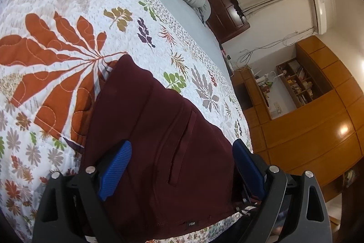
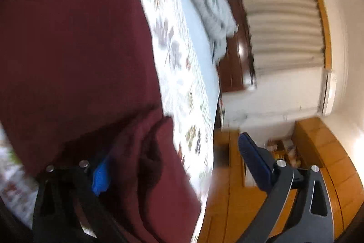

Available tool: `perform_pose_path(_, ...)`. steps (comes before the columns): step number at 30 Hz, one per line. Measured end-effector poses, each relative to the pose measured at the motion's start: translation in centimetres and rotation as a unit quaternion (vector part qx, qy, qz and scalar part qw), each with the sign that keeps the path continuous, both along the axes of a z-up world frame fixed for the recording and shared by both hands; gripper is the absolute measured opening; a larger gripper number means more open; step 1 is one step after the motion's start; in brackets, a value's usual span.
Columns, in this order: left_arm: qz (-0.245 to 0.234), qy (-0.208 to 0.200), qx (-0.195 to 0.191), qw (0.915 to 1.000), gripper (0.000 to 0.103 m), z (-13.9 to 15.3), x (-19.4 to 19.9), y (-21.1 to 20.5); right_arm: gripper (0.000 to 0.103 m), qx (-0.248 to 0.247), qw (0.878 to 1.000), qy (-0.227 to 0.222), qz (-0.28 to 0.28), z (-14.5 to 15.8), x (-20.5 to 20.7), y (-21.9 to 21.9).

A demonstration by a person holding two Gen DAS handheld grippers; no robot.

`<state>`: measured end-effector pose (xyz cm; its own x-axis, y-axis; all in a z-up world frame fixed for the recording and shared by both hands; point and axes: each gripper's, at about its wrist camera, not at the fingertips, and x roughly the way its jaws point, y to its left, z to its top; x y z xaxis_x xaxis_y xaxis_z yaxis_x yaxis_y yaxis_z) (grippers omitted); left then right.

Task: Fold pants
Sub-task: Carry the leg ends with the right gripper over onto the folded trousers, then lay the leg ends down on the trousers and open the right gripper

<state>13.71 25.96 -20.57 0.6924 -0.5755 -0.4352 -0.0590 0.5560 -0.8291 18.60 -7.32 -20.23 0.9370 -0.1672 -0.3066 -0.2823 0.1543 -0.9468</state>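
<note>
The dark red pants lie flat on the flowery bed so they can be folded, and the left gripper and right gripper both have fingers wide apart, holding nothing.

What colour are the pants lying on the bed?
Dark maroon, plain with no pattern. The pants show best in the left wrist view.
</note>
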Motion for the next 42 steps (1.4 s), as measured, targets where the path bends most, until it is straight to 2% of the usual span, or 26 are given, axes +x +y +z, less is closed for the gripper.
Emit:
perform_pose_path(4,0.005,0.003,-0.002,1.0,0.091,0.0,0.0,-0.1,0.095,-0.025,0.999,0.021,0.031,-0.8,-1.9,0.1)
perform_pose_path(6,0.002,0.001,0.003,1.0,0.091,0.1,0.0,-0.3,0.095,-0.004,0.999,0.026,0.022,0.1,-2.7,-0.5)
perform_pose_path(7,0.001,0.0,0.003,1.0,0.091,0.1,-0.1,-0.3,0.089,0.009,0.999,0.037,0.013,0.4,-3.2,-0.4)
perform_pose_path(8,0.001,0.0,0.001,1.0,0.091,0.0,-0.1,-0.1,0.073,0.033,0.998,0.053,0.004,1.3,-3.6,-0.9)
perform_pose_path(9,0.001,0.001,-0.004,1.0,0.091,0.0,-0.1,0.0,0.065,0.049,0.997,0.063,0.002,1.5,-4.8,-1.0)
perform_pose_path(10,0.002,0.001,-0.006,1.0,0.091,-0.1,-0.1,0.1,0.052,0.067,0.995,0.077,0.002,2.1,-5.0,-1.1)
perform_pose_path(11,0.003,0.002,-0.007,1.0,0.091,-0.1,-0.2,0.1,0.042,0.093,0.992,0.089,0.005,3.1,-5.4,-1.5)
perform_pose_path(12,0.004,0.003,-0.003,1.0,0.091,-0.1,-0.1,0.0,0.041,0.1,0.992,0.08,0.003,3.1,-5.6,-1.5)
perform_pose_path(13,0.004,0.003,0.0,1.0,0.091,0.0,-0.1,0.0,0.045,0.1,0.992,0.072,-0.002,3.1,-5.6,-1.4)
perform_pose_path(15,0.006,0.004,0.007,0.9999,0.091,0.1,0.0,-0.4,0.046,0.083,0.992,0.097,-0.024,1.6,-4.5,-1.2)
perform_pose_path(17,0.007,0.004,0.008,0.9999,0.092,0.2,0.1,-0.5,0.046,0.07,0.992,0.103,-0.024,0.0,-3.1,-1.1)
perform_pose_path(20,0.004,0.002,0.011,0.9999,0.091,0.4,0.1,-0.6,0.037,0.06,0.992,0.106,-0.035,-1.4,-2.4,-1.1)
perform_pose_path(22,0.003,0.002,0.012,0.9999,0.091,0.3,0.1,-0.6,0.036,0.071,0.99,0.112,-0.047,-2.0,-2.6,-1.6)
perform_pose_path(24,0.004,0.003,0.012,0.9999,0.091,0.2,0.2,-0.7,0.009,0.076,0.987,0.132,-0.057,-2.5,-2.0,-1.8)
perform_pose_path(25,0.005,0.004,0.012,0.9999,0.092,0.2,0.2,-0.6,0.01,0.08,0.984,0.144,-0.061,-2.5,-1.8,-1.9)
perform_pose_path(30,0.002,0.003,0.016,0.9999,0.092,0.2,0.4,-0.8,0.01,0.116,0.985,0.127,-0.024,0.2,-5.4,-1.8)
perform_pose_path(35,0.005,0.005,0.015,0.9999,0.092,0.1,0.7,-0.9,0.01,0.085,0.986,0.14,-0.025,-2.0,-5.1,-2.0)
perform_pose_path(42,0.005,0.005,0.011,0.9999,0.092,0.1,0.8,-0.8,0.01,0.072,0.986,0.149,0.0,-2.9,-6.0,-1.6)
